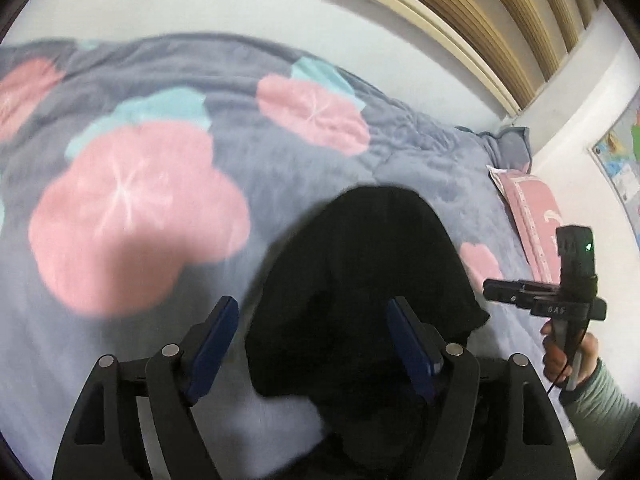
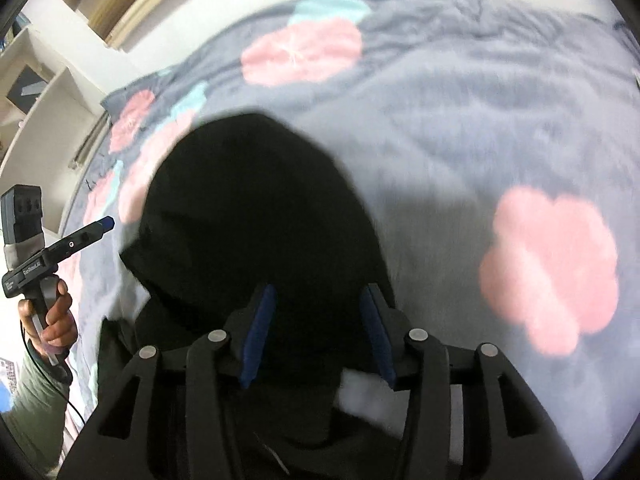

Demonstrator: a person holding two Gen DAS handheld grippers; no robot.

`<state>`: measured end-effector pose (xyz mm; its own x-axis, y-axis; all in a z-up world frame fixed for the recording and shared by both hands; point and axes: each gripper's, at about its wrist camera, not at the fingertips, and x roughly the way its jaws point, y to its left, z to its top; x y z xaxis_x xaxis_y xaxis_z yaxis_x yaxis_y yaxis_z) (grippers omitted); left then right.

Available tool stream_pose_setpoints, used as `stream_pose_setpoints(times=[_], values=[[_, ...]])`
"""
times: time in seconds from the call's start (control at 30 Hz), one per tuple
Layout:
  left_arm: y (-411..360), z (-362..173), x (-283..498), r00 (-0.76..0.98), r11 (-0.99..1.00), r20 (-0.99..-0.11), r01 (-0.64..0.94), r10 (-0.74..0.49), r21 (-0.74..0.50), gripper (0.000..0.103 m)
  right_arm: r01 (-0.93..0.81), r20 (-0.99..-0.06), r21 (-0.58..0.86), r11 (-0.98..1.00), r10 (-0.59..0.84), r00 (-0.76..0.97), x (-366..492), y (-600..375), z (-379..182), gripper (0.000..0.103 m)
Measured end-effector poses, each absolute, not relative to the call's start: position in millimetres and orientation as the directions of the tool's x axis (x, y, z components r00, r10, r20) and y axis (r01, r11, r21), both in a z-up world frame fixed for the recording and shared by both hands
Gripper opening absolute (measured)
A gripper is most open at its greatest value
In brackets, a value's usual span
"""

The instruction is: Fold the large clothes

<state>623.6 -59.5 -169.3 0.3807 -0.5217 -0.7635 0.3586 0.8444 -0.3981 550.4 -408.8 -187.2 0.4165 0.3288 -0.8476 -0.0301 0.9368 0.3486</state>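
Note:
A black garment (image 1: 360, 280) lies in a folded heap on the grey bedspread (image 1: 280, 160) with pink flowers. My left gripper (image 1: 312, 314) hangs over its near edge, jaws wide open; the left pad is clear of the cloth and the right pad is over it. In the right wrist view the same black garment (image 2: 248, 208) fills the middle, and my right gripper (image 2: 319, 296) stands just above it. Its blue pads are apart, with black cloth showing between them and no pinch visible. Each view also shows the other gripper, held in a hand: the right gripper (image 1: 490, 290) and the left gripper (image 2: 103, 223).
The bedspread (image 2: 460, 120) stretches far beyond the garment on all sides. A pink pillow (image 1: 532, 208) lies at the bed's right end by the white wall. A slatted wooden panel (image 1: 520, 20) runs behind the bed. White shelves (image 2: 36, 80) stand at the left.

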Motion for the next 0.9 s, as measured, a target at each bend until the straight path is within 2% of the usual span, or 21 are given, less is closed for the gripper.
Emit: stream_pose_setpoints(times=[0.23,0.47,0.53,0.57,0.63,0.67,0.7,0.73,0.77,0.87,0.9], values=[[-91.9,-189.1,686.0,0.313,0.846,-0.817,0.403,-0.485,-0.348,0.078,-0.069,-0.838,0.348,0.935,0.343,0.424,612.2,-410.5,-184.8,0.051],[-104.0,-224.5,719.1,0.149,0.755,-0.786,0.429,-0.6,-0.495,0.078,-0.153,-0.841,0.366,0.918,0.397,0.367,663.1,-400.6,-221.2,0.051],[-113.4,-233.8,722.4,0.096,0.733,-0.782,0.434,-0.616,-0.524,0.078,-0.17,-0.843,0.373,0.912,0.409,0.348,674.6,-394.0,-227.4,0.058],[-119.0,-238.6,723.0,0.064,0.719,-0.778,0.436,-0.625,-0.542,0.078,-0.173,-0.846,0.381,0.908,0.418,0.332,680.3,-391.2,-233.6,0.067],[-129.3,-244.5,721.7,0.043,0.711,-0.78,0.445,-0.625,-0.545,0.078,-0.172,-0.848,0.396,0.902,0.431,0.308,687.8,-386.0,-245.5,0.07],[-134.6,-245.5,718.1,0.05,0.711,-0.785,0.462,-0.617,-0.53,0.069,-0.181,-0.845,0.417,0.891,0.453,0.284,689.4,-382.7,-250.9,0.069],[-138.3,-244.8,713.7,0.064,0.717,-0.795,0.481,-0.603,-0.505,0.058,-0.195,-0.842,0.43,0.882,0.469,0.266,688.6,-378.6,-254.6,0.06],[-141.2,-243.4,708.1,0.072,0.717,-0.803,0.503,-0.592,-0.483,0.037,-0.209,-0.844,0.422,0.882,0.466,0.267,685.3,-374.7,-255.1,0.052],[-141.3,-241.9,704.4,0.079,0.716,-0.804,0.511,-0.59,-0.476,0.029,-0.234,-0.845,0.408,0.883,0.462,0.27,680.1,-371.0,-252.7,0.038],[-133.7,-226.5,686.9,0.123,0.709,-0.786,0.533,-0.605,-0.462,0.019,-0.288,-0.838,0.379,0.88,0.458,0.298,661.6,-365.2,-239.6,0.018],[-130.8,-220.3,681.2,0.135,0.706,-0.779,0.537,-0.613,-0.463,0.019,-0.303,-0.83,0.378,0.875,0.465,0.308,652.6,-363.9,-231.2,0.018]])
